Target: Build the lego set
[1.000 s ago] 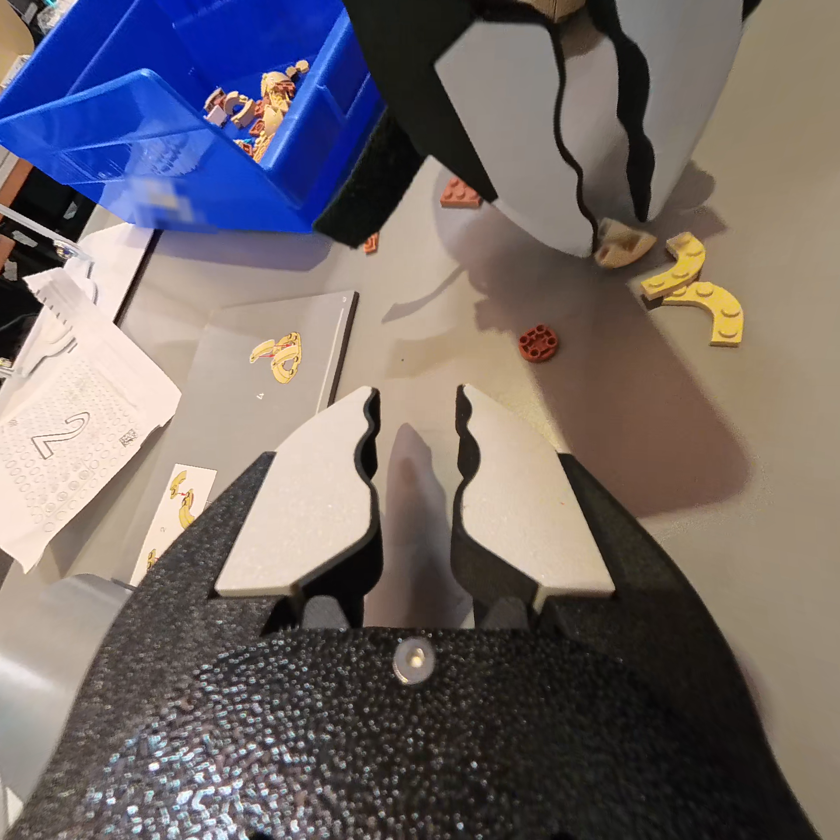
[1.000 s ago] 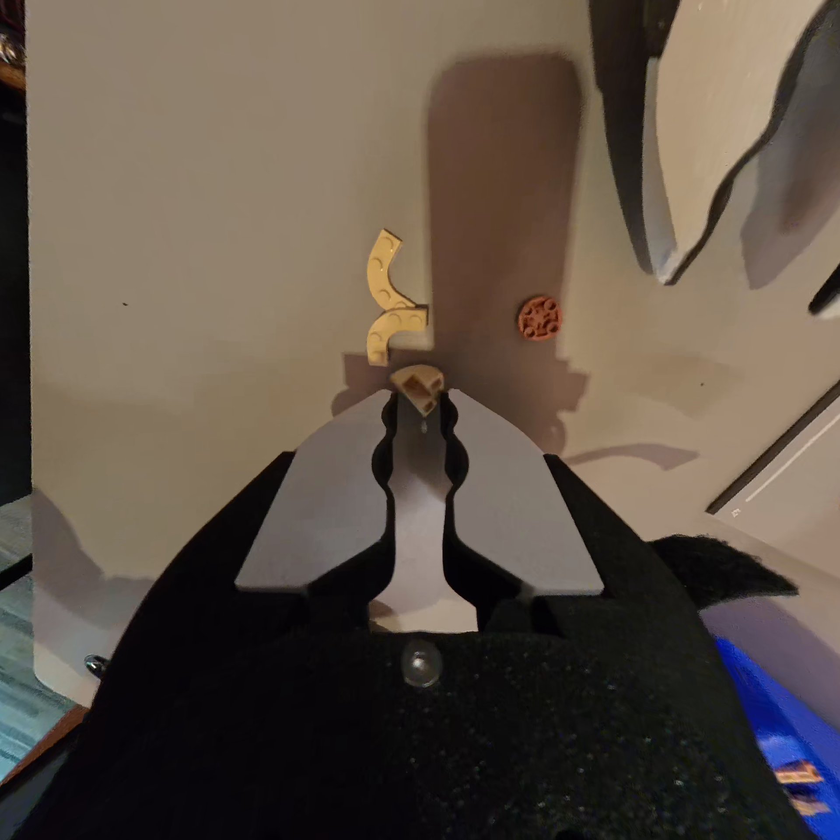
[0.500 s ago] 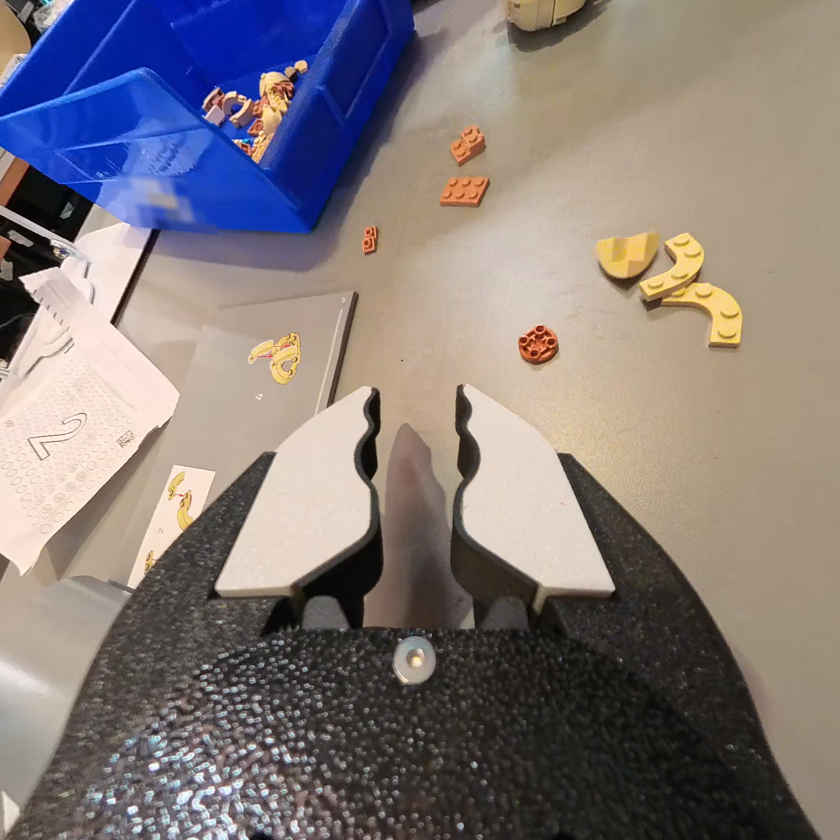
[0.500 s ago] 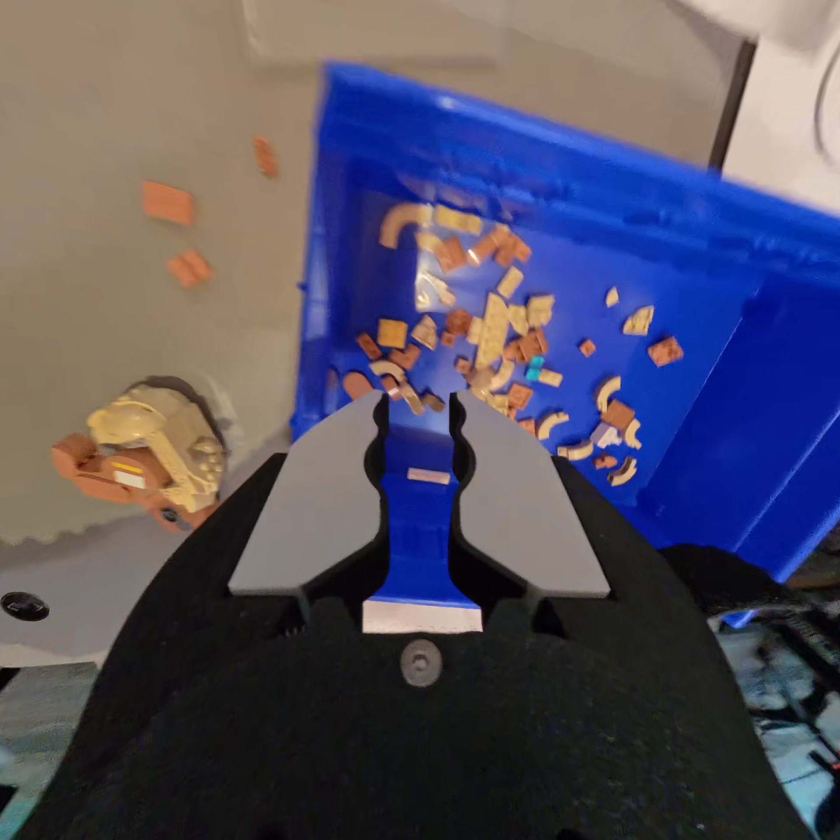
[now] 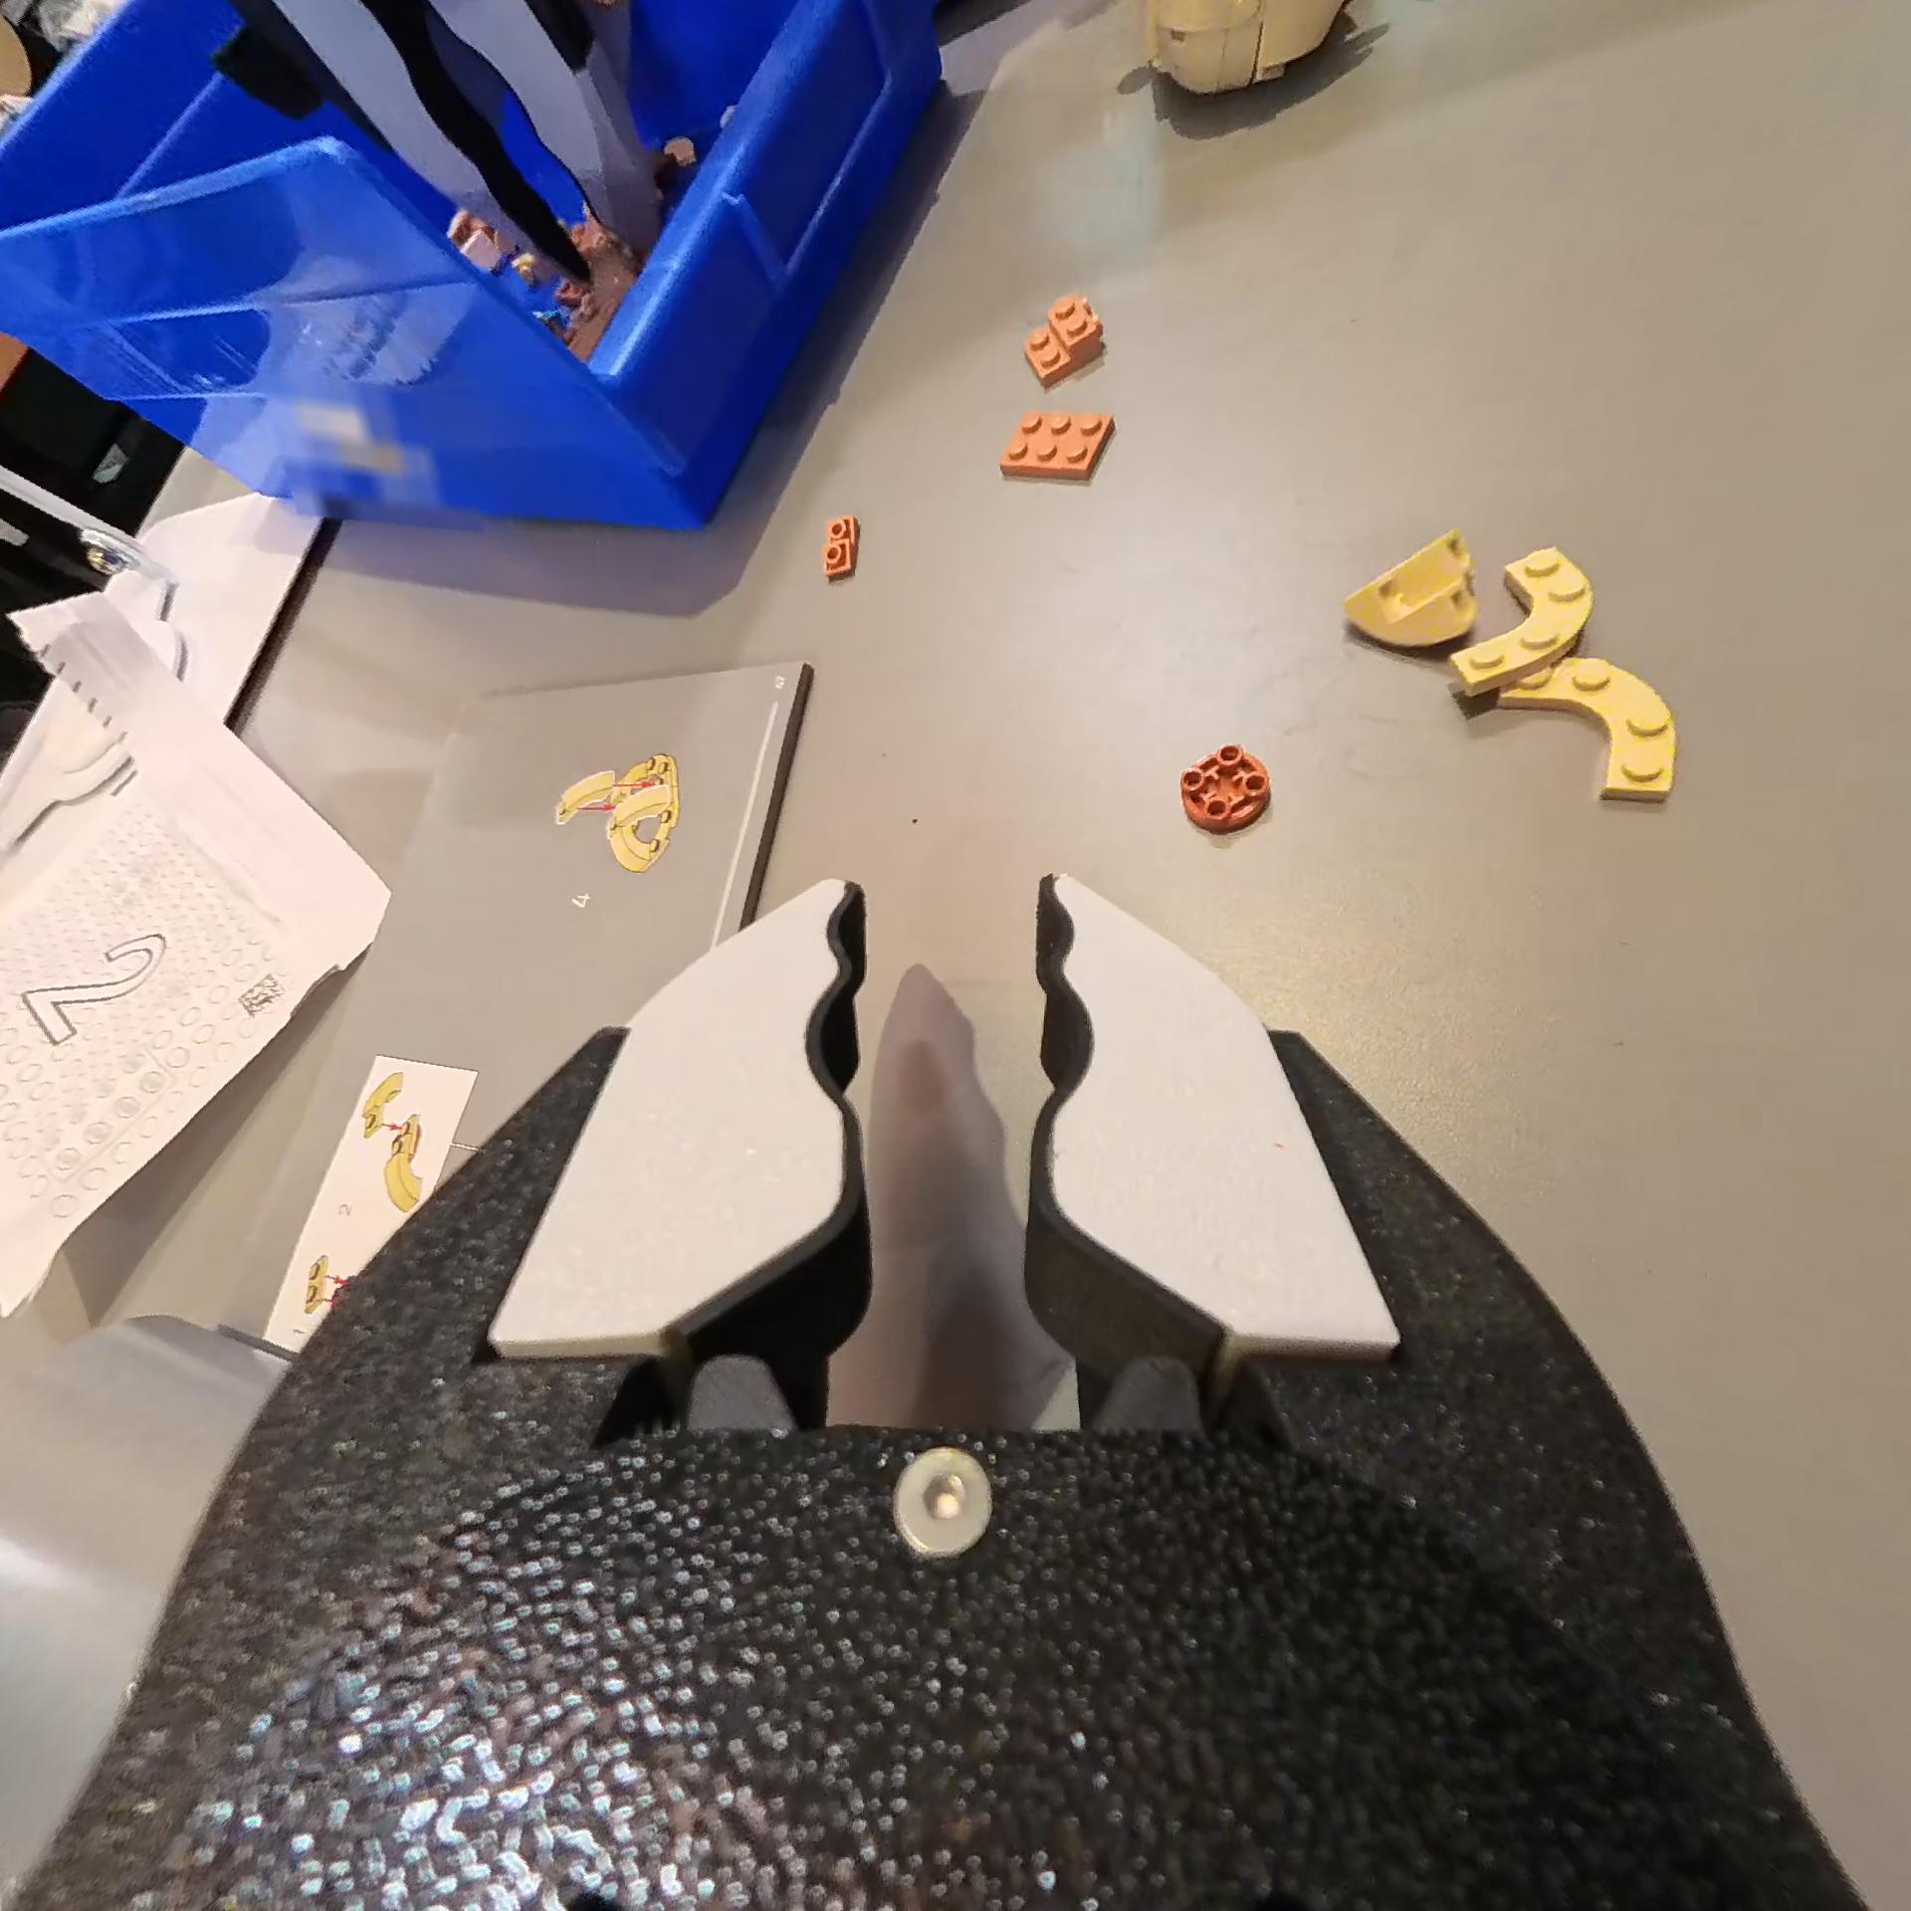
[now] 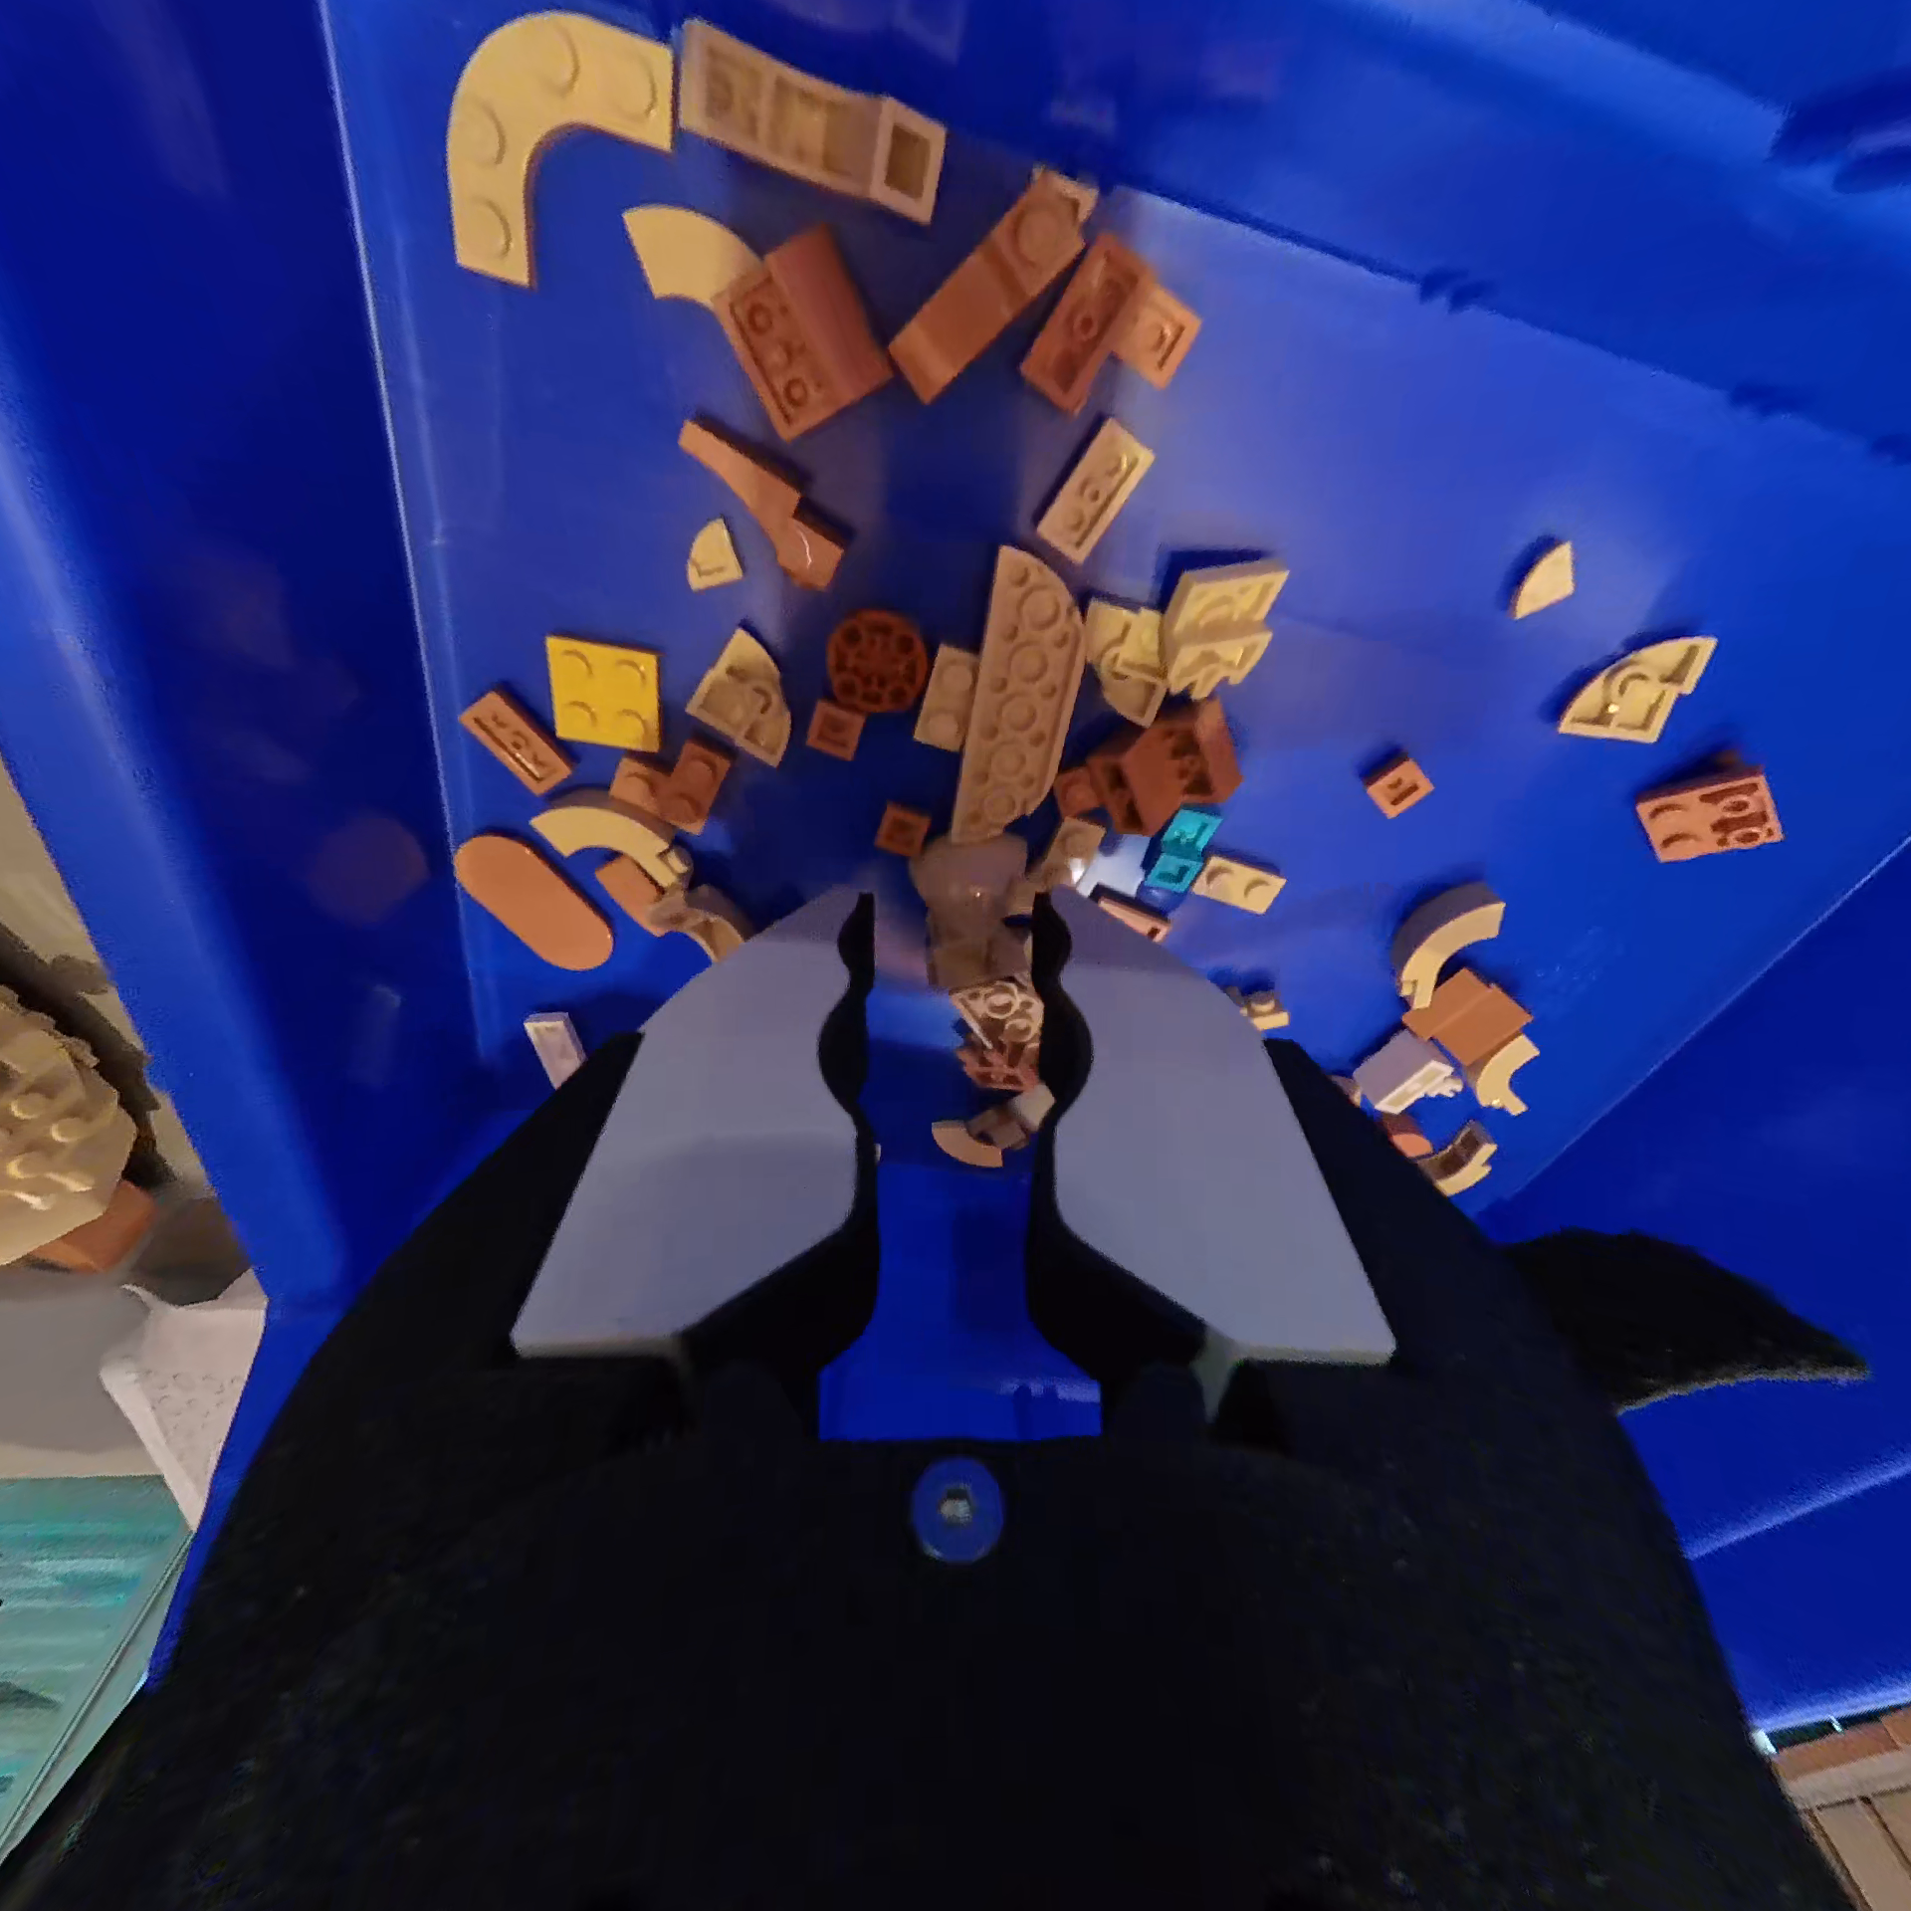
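My left gripper (image 5: 946, 900) is open and empty, low over the grey table. Ahead of it lie a round brown piece (image 5: 1225, 784), two joined yellow curved plates (image 5: 1567, 672) and a tan rounded piece (image 5: 1412, 610). Brown bricks (image 5: 1057, 445) lie farther off. My right gripper (image 6: 949, 915) is open, reaching down into the blue bin (image 6: 1551, 362) over a heap of tan and brown pieces (image 6: 1019, 703); it holds nothing. It also shows inside the bin (image 5: 434, 310) in the left wrist view, fingers (image 5: 620, 134) pointing down.
The open instruction booklet (image 5: 620, 817) lies left of my left gripper, with a white numbered paper bag (image 5: 134, 982) beside it. A small brown plate (image 5: 841, 546) lies near the bin. A partly built tan model (image 5: 1231, 41) stands at the far edge and also shows at left in the right wrist view (image 6: 52, 1127). There is about 30 cm between the tips of the two grippers. My right tips are about 30 cm from the round brown piece (image 5: 1225, 784), my left tips only 4 cm.
My right gripper let go of the tan rounded piece beside the yellow plates, swung away and went down into the blue bin. My left gripper stayed still and open.
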Motion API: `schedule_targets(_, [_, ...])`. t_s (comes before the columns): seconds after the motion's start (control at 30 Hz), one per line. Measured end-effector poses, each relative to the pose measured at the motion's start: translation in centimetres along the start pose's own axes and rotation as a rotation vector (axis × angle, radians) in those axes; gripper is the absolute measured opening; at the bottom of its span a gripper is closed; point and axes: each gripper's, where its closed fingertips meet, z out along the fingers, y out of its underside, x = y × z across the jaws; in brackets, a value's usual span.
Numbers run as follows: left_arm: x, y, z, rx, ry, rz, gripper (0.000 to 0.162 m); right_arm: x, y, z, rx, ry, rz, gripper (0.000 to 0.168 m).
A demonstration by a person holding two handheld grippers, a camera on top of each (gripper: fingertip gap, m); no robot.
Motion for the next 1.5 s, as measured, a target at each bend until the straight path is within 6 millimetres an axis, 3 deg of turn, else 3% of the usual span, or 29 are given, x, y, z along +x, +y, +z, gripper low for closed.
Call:
schedule_targets(0.3, [0.0,0.0,-0.1,0.002,-0.004,0.005,0.031,-0.2,-0.3,0.0,0.013,-0.003,0.009,0.020])
schedule_targets(0.47, [0.0,0.0,-0.1,0.002,-0.009,0.006,0.031,-2.1,-1.8,-3.3,0.161,0.000,0.044,0.020])
schedule_targets(0.57, [-0.1,-0.1,-0.1,0.007,-0.010,0.002,0.031,-6.1,-5.4,-6.7,0.344,-0.012,0.009,0.019])
schedule_targets(0.7, [-0.1,-0.1,-0.1,0.004,-0.012,0.001,0.031,-14.5,-12.0,-9.4,0.558,-0.088,-0.123,0.019])
schedule_targets(0.8, [-0.1,-0.1,-0.1,0.006,-0.017,0.005,0.031,-20.7,-15.6,-7.6,0.555,-0.147,-0.246,0.019])
schedule_targets(0.9, [-0.1,-0.1,-0.1,0.006,-0.021,0.007,0.031,-24.1,-17.4,-4.7,0.479,-0.162,-0.317,0.019])
schedule_targets(1.03, [0.0,-0.1,-0.1,0.003,-0.022,0.014,0.031,-24.8,-17.9,-2.9,0.420,-0.147,-0.319,0.019])
schedule_targets(1.5, [0.1,0.0,-0.1,-0.002,-0.016,0.024,0.031,-24.8,-18.7,-1.6,0.417,-0.213,-0.225,0.019])
